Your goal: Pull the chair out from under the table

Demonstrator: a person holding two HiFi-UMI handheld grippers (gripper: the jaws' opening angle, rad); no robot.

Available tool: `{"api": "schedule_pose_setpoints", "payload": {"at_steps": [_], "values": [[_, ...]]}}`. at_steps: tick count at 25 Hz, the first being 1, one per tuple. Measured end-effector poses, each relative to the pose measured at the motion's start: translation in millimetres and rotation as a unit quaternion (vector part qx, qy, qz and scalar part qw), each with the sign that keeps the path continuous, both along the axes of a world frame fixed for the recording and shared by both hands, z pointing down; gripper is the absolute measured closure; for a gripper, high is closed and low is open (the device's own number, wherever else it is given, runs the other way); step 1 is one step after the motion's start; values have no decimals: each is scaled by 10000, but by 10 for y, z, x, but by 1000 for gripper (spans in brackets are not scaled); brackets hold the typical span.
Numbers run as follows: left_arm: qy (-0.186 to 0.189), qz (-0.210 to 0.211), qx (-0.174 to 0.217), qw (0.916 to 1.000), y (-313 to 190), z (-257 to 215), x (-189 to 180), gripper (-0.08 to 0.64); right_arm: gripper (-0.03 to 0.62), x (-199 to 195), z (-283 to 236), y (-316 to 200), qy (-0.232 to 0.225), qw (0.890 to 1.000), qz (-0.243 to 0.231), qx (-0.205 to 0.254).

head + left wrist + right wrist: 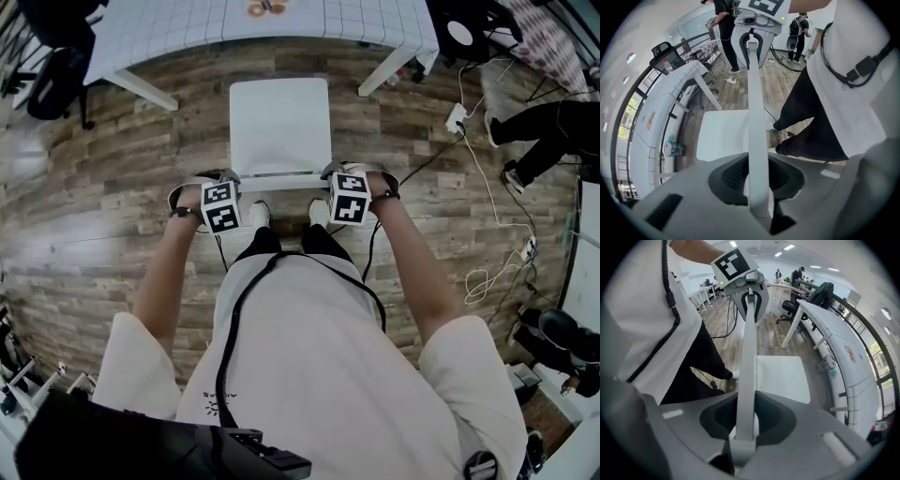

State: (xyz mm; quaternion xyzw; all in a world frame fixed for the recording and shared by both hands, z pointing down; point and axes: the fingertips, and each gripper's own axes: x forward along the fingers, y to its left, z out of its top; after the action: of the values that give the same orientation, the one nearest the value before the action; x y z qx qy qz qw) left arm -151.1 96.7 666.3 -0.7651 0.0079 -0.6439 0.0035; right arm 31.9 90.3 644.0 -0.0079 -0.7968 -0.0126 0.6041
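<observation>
Fingers of your left gripper (228, 176) and right gripper (334, 171) pinch the backrest of the chair (279, 127). Its seat stands clear of the table (169, 28) edge.

Your left arm (167, 277) and right arm (417, 281) both reach out ahead of you, side by side, wrists tipped so the grippers point down. Left gripper (226, 178) has its jaws pinched on the left end of the chair back (281, 175); right gripper (332, 172) is clamped the same way on the right end.
</observation>
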Motion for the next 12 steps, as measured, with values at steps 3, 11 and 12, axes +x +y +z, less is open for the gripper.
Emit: {"api": "schedule_pose_setpoints", "payload": {"at_steps": [3,11,12], "values": [[57,-45,-39,10000,201,-5,11,477,508,-5,-11,175,21,10000,-21,-21],[49,51,-93,9999,566,-2,-13,477,505,-29,-23,559,-8,9998,99,-180],[51,53,-98,9999,593,-4,-13,477,505,-29,-26,587,-18,9997,111,-194]]}}
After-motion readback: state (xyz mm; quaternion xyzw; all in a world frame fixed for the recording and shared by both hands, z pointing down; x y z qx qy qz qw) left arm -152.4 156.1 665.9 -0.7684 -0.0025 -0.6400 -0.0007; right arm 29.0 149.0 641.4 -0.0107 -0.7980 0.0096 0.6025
